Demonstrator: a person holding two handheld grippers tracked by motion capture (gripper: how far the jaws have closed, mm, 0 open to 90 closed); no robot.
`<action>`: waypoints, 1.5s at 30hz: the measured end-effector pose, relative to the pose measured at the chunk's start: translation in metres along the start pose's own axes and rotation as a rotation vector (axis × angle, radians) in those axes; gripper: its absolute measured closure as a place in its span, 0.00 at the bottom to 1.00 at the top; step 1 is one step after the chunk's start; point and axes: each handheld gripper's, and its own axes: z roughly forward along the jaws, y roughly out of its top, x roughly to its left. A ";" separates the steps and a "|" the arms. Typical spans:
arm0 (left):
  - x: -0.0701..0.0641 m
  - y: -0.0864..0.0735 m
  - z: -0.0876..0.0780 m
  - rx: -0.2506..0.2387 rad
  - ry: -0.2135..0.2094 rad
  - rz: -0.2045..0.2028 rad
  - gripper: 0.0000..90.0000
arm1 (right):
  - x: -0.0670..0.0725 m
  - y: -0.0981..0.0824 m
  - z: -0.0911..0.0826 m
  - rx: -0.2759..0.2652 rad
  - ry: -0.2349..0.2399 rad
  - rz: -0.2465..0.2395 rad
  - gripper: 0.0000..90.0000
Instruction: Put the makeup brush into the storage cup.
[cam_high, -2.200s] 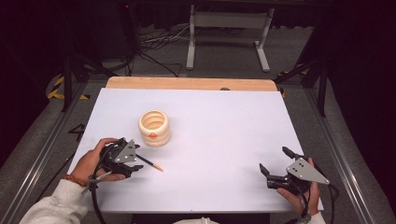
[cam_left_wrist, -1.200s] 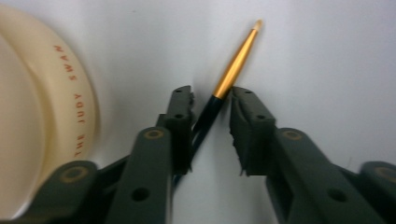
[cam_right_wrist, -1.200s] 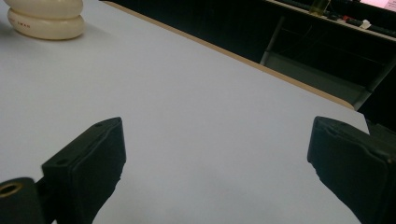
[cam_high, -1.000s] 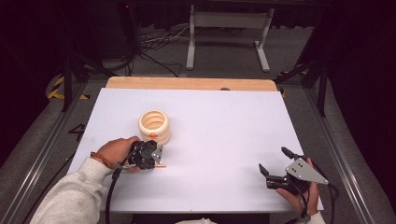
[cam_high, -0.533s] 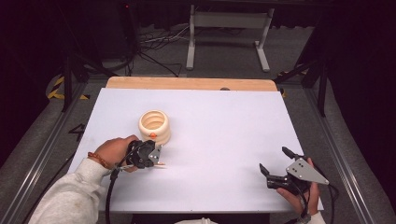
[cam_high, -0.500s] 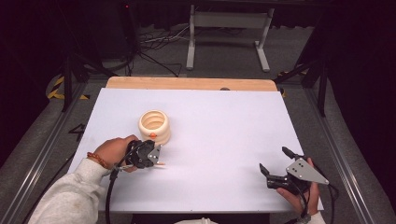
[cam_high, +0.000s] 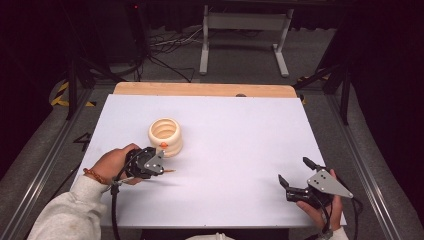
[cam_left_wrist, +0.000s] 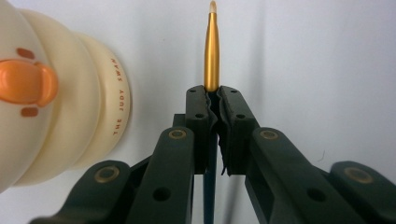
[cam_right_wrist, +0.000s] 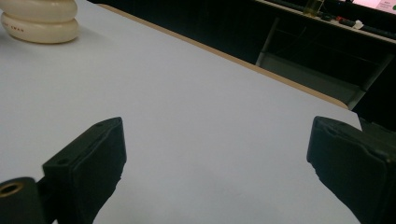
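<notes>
Left gripper (cam_left_wrist: 212, 100): we see it clamped tight on a gold brush (cam_left_wrist: 212, 51), centre of frame.
Right gripper (cam_right_wrist: 215, 154): we see it spread wide, holding nothing.

Left hand (cam_high: 114, 164) sat lower left of the high view, grey sleeve coming in from the bottom-left corner, w/ a bead bracelet at the wrist. Left gripper (cam_high: 162, 170) pointed toward frame right, roughly level, jaws pinched tight together; in the left gripper view they met mid-frame (cam_left_wrist: 213, 100). Right hand (cam_high: 320, 207) was lower right, wrapped under its gripper from below. Right gripper (cam_high: 296, 171) aimed up-left, jaws spread wide, pads far apart at the bottom corners of the right gripper view (cam_right_wrist: 215, 154), nothing btwn them.
</notes>
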 end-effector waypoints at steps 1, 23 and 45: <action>-0.001 -0.002 -0.002 -0.009 0.010 -0.008 0.93 | 0.000 0.000 0.000 0.000 0.000 0.000 0.06; -0.016 -0.031 -0.025 -0.343 0.142 -0.180 0.93 | -0.001 0.000 -0.001 0.000 -0.011 0.004 0.06; -0.028 -0.050 -0.045 -0.630 0.278 -0.362 0.93 | 0.000 0.001 -0.001 -0.004 -0.014 0.004 0.06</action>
